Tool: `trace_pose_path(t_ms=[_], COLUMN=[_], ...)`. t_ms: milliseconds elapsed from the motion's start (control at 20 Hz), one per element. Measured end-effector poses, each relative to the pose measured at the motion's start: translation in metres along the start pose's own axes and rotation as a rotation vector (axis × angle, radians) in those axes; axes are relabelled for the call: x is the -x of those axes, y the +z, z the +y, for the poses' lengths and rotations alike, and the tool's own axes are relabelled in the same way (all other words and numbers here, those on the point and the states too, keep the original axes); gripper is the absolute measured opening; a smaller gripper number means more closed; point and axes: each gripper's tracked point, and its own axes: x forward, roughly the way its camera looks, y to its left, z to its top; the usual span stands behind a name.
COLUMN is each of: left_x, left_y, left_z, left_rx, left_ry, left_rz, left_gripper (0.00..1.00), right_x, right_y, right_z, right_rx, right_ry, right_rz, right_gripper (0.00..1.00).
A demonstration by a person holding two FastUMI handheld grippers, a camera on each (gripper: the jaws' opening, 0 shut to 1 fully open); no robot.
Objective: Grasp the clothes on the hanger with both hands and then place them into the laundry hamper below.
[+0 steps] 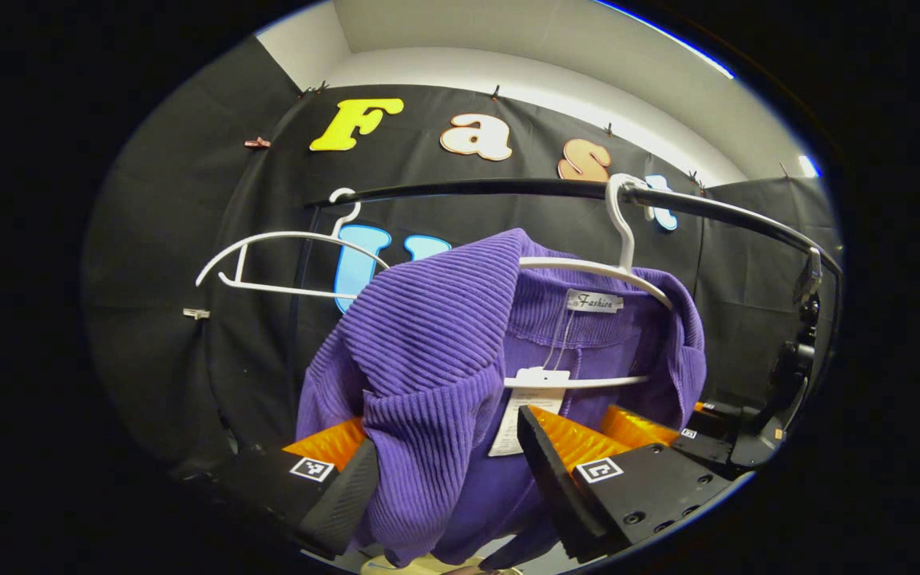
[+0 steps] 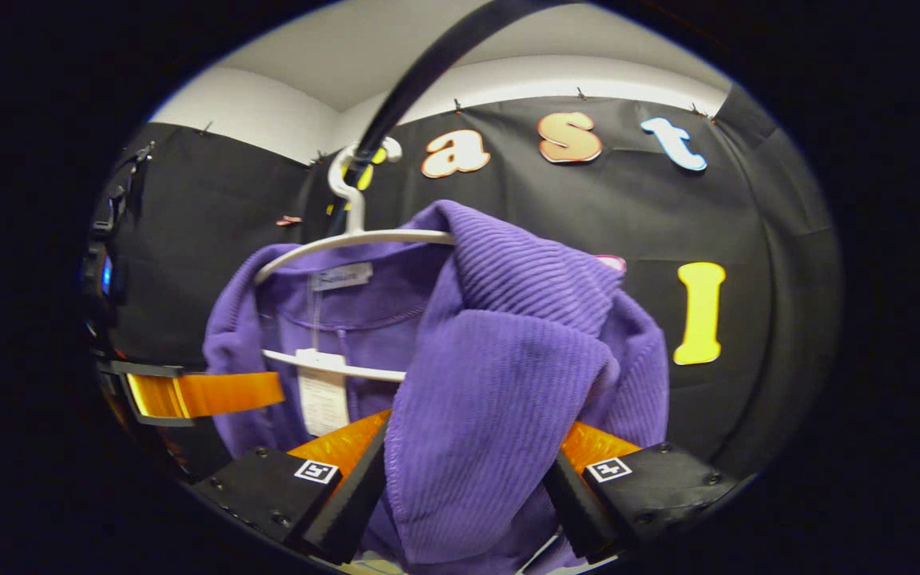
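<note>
A purple ribbed garment (image 1: pixel 428 343) hangs on a white hanger (image 1: pixel 624 239) hooked over a black rail (image 1: pixel 508 188). In the left gripper view my left gripper (image 1: pixel 444 435) is shut on a thick fold of the garment's shoulder, which is raised above the hanger's arm. In the right gripper view my right gripper (image 2: pixel 472 451) is shut on the other shoulder fold of the garment (image 2: pixel 508 359), both fingers against the cloth, beside the hanger (image 2: pixel 348 239). Paper tags (image 1: pixel 528 407) dangle from the collar. The right gripper (image 1: pixel 668 435) also shows low at the right of the left gripper view.
An empty white hanger (image 1: pixel 284 263) hangs on the rail to the left of the garment. The rail (image 2: pixel 420 72) runs overhead in the right gripper view. The left gripper's finger (image 2: pixel 204 394) shows at the left there. A dark camera mount (image 1: pixel 795 359) stands at the rail's right end.
</note>
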Motion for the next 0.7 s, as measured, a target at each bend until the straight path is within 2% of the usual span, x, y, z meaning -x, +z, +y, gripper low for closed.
trace_pose_path(t_ms=[100, 150, 200, 250, 300, 350, 400, 450, 550, 700], left_x=[-0.006, -0.009, -0.014, -0.018, -0.021, -0.024, -0.028, -0.025, -0.029, -0.026], left_y=[0.005, 0.005, 0.002, -0.002, -0.003, -0.002, -0.002, 0.001, 0.004, 0.008], left_z=[0.006, 0.008, 0.006, 0.004, 0.004, 0.005, 0.008, 0.019, 0.023, 0.029], left_rx=[-0.011, -0.015, -0.019, -0.023, -0.030, -0.035, -0.034, -0.028, 0.013, 0.013], left_ry=[0.037, 0.047, 0.045, 0.036, 0.031, 0.024, 0.030, 0.077, 0.080, 0.092], left_rz=[-0.033, -0.042, -0.031, -0.019, -0.013, -0.006, -0.001, -0.009, -0.011, 0.003], left_gripper=[0.94, 0.89, 0.94, 0.93, 0.92, 0.92, 0.71, 0.51, 0.11, 0.07], right_x=[-0.007, -0.009, -0.011, -0.014, -0.018, -0.022, -0.030, -0.033, -0.025, -0.015], right_y=[0.003, 0.006, 0.008, 0.009, 0.010, 0.009, 0.003, -0.001, 0.007, 0.009], right_z=[-0.011, -0.017, -0.022, -0.027, -0.028, -0.029, -0.030, -0.038, -0.039, -0.038], right_rx=[-0.019, -0.021, -0.021, -0.019, -0.018, -0.017, -0.013, -0.006, -0.019, -0.024], right_ry=[-0.044, -0.067, -0.083, -0.095, -0.085, -0.074, -0.057, -0.084, -0.056, -0.007], right_rz=[-0.008, -0.011, -0.018, -0.020, -0.021, -0.010, 0.008, 0.016, 0.002, -0.002], right_gripper=[0.91, 0.89, 0.87, 0.82, 0.77, 0.63, 0.58, 0.46, 0.13, 0.14])
